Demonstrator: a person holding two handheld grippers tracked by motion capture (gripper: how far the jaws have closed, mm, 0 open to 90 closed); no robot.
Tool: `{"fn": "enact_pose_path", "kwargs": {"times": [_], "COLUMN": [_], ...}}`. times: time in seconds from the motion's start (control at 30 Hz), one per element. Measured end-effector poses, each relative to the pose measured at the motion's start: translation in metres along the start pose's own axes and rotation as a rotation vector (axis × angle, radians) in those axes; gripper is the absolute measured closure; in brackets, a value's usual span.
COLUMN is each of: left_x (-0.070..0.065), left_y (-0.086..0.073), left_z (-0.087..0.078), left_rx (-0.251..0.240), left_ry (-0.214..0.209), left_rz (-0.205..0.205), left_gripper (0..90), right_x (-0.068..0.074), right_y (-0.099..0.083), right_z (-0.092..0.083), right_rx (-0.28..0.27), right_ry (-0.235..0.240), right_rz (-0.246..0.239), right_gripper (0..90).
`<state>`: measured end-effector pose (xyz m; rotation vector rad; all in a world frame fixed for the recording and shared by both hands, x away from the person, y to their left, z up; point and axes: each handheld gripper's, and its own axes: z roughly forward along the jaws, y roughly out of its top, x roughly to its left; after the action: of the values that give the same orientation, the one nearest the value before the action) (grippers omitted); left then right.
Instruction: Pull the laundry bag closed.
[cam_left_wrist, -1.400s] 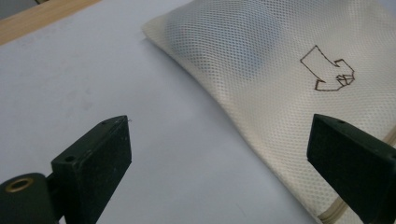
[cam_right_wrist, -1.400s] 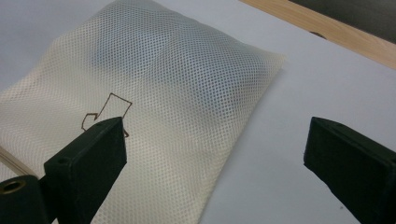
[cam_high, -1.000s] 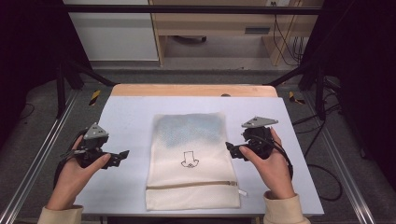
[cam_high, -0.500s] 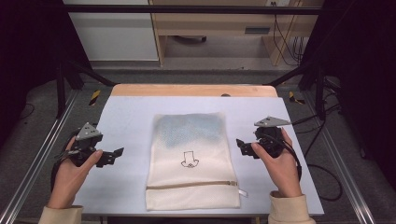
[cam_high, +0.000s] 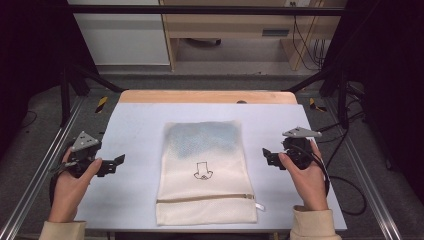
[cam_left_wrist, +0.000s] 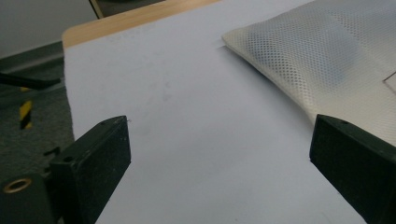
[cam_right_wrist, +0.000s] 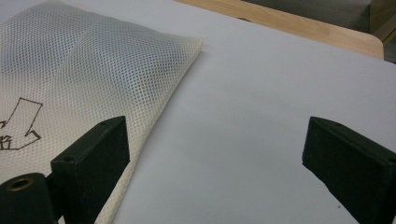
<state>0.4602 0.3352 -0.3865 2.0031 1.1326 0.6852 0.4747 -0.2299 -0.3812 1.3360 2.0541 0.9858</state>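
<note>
I am holding the left gripper (cam_high: 119, 161) and right gripper (cam_high: 266, 156) wide open, gripping nothing, on either side of the mesh bag (cam_high: 205, 172), lying flat on the surface (cam_high: 135, 125).

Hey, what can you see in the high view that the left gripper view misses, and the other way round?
The high view takes in the whole mesh bag with its zipper, the printed drawing, and the right hand-held gripper. The left gripper view gives a close look between the left hand-held gripper's wide-open jaws and at the bag's mesh weave. Both show the bag's far left corner and the white table.
</note>
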Motion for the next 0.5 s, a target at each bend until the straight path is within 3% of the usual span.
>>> {"fn": "enact_pose_path", "kwargs": {"times": [0.17,0.27,0.5], "left_x": [-0.002,-0.001,0.002], "left_y": [-0.005,-0.009,-0.017], "left_z": [0.008,0.011,0.018], "left_rx": [-0.002,-0.026,-0.021], "left_ry": [-0.011,-0.008,0.001], "left_rz": [-0.002,-0.014,-0.019], "left_gripper": [5.2,5.3,5.2], "right_x": [-0.008,-0.011,-0.02], "right_y": [-0.007,-0.01,-0.019], "right_z": [0.003,0.004,0.009], "right_rx": [-0.007,-0.009,-0.007], "right_ry": [-0.02,-0.025,-0.039], "right_rz": [0.025,0.027,0.03], "right_gripper": [8.7,9.0,9.7]}}
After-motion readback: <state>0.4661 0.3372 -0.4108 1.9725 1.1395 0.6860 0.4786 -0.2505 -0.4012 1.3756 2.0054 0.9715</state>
